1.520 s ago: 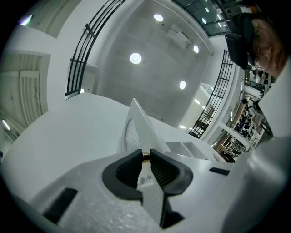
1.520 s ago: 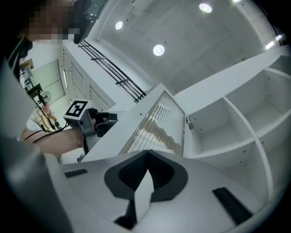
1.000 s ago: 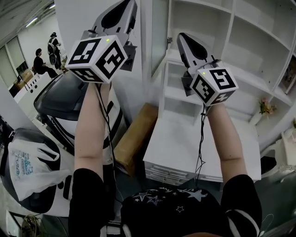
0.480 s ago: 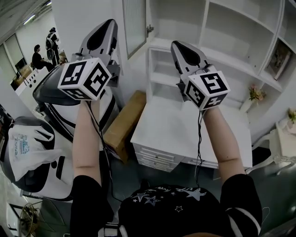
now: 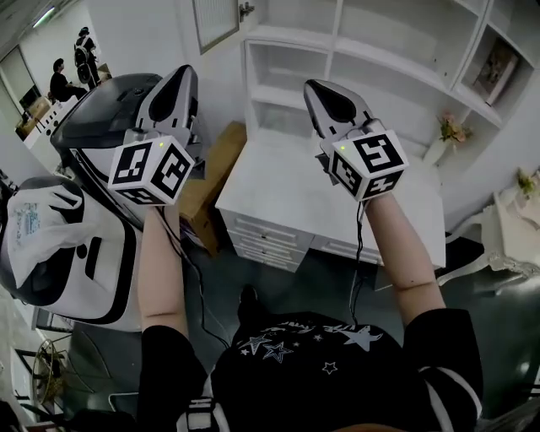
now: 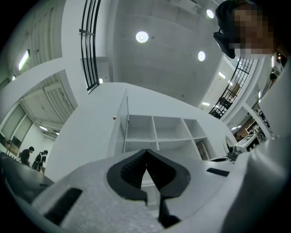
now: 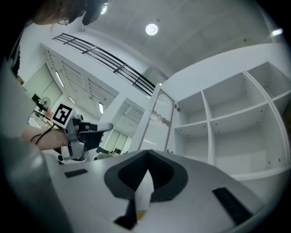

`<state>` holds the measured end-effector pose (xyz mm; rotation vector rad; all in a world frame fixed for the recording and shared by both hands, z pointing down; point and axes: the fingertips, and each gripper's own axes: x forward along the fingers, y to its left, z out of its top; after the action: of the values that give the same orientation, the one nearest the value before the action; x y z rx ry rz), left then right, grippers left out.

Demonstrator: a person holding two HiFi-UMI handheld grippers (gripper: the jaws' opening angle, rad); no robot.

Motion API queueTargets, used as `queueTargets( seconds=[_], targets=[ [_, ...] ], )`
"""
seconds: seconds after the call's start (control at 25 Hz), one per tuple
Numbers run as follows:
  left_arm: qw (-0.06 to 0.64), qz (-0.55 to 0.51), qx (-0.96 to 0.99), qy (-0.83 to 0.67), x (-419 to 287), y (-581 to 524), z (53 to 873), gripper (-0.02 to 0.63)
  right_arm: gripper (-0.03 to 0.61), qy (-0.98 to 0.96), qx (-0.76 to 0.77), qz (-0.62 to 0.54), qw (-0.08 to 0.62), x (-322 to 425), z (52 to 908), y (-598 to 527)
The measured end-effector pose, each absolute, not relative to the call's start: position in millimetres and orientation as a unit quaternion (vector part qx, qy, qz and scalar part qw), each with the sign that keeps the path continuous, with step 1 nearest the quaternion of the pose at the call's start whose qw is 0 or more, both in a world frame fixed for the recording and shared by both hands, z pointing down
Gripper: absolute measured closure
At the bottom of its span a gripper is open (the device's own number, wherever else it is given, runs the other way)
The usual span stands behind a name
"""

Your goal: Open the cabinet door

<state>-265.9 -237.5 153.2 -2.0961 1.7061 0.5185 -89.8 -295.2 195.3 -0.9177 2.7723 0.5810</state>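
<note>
- The left gripper [image 5: 181,80] and the right gripper [image 5: 316,91] both have their jaws pressed together on nothing. The right hangs over the desk [image 5: 278,198], the left just off its left edge.
- The cabinet door [image 5: 215,21], a pale framed panel with a small handle [image 5: 245,10], stands swung out at the shelf unit's [image 5: 337,59] upper left corner.
- The door looks already open, so the next move likely needs only to keep both grippers clear of it.
</note>
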Motion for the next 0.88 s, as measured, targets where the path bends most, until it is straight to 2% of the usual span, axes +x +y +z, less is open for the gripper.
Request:
queueTargets(
  seconds=[0.44,0.72,0.88],
  targets=[
    [0.108,0.136,-0.77,0.614,-150,-194,261,0.607,0.572,0.931,-0.328,0.134,0.084,23,257,-234],
    [0.066,0.11,-0.792,0.596,-96,-186,316,0.607,0.583,0.923,-0.368,0.101,0.055,74,309,-221],
    [0.02,0.095,-0.806,0.584,-75,-176,365,0.607,0.583,0.922,-0.379,0.071,0.042,91,340,-209]
  ],
)
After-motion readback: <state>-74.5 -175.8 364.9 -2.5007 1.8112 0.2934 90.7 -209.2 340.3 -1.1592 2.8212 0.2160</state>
